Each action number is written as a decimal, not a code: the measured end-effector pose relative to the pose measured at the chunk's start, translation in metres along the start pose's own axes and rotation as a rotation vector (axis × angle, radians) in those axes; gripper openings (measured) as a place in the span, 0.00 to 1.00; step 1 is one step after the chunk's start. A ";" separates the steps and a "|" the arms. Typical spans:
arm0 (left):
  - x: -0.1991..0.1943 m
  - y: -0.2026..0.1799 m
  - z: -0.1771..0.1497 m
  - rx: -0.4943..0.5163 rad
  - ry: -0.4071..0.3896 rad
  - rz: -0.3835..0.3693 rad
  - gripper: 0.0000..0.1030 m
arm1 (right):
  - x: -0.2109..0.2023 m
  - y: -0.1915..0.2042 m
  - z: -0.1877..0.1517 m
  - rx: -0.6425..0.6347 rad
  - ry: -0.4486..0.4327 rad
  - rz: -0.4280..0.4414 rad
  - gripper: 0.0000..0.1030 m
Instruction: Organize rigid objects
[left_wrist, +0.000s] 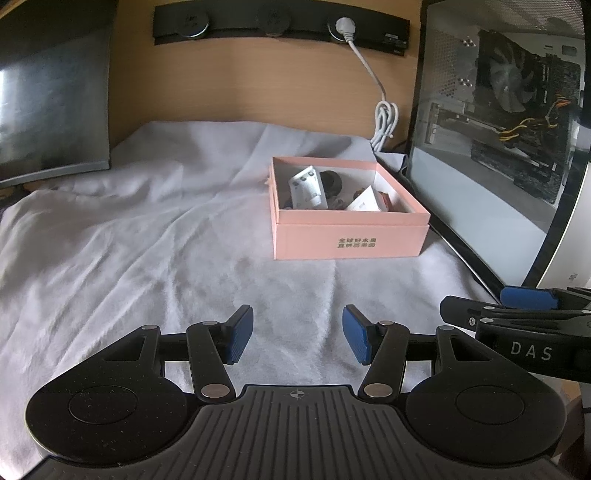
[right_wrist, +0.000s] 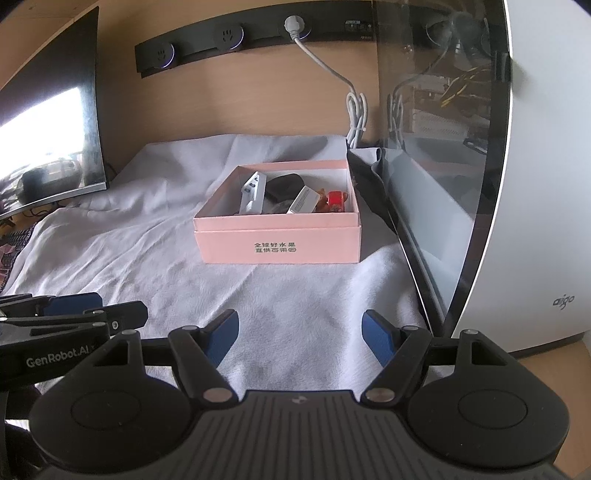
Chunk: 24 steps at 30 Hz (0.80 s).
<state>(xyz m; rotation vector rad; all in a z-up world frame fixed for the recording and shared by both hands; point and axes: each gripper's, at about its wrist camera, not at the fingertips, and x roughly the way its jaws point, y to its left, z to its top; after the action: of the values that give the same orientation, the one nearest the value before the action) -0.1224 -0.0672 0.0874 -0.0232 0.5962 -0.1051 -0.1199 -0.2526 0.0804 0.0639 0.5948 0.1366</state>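
Showing a red item (right_wrist: 335, 197) in the pink box (right_wrist: 277, 251) only rightward.

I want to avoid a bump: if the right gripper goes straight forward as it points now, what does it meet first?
Probably the grey cloth just ahead, since the open, empty right gripper tilts downward. Beyond that lies the pink box; depth is uncertain.

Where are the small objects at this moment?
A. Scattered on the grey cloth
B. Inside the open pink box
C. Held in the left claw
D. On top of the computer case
B: the white item, the black one and the red one all lie inside the open pink box, and the cloth around it is bare.
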 end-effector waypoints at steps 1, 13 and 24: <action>0.000 0.000 0.000 -0.001 0.000 0.001 0.57 | 0.001 0.000 0.000 0.000 0.002 0.001 0.72; 0.001 0.002 0.000 0.008 0.005 -0.005 0.57 | 0.008 0.001 0.001 -0.002 0.013 0.016 0.72; -0.003 -0.018 -0.001 0.102 -0.016 -0.041 0.19 | 0.007 -0.001 0.000 0.002 0.012 0.021 0.72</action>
<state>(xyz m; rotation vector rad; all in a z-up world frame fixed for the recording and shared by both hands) -0.1264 -0.0850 0.0893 0.0627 0.5740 -0.1749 -0.1138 -0.2524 0.0760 0.0715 0.6064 0.1572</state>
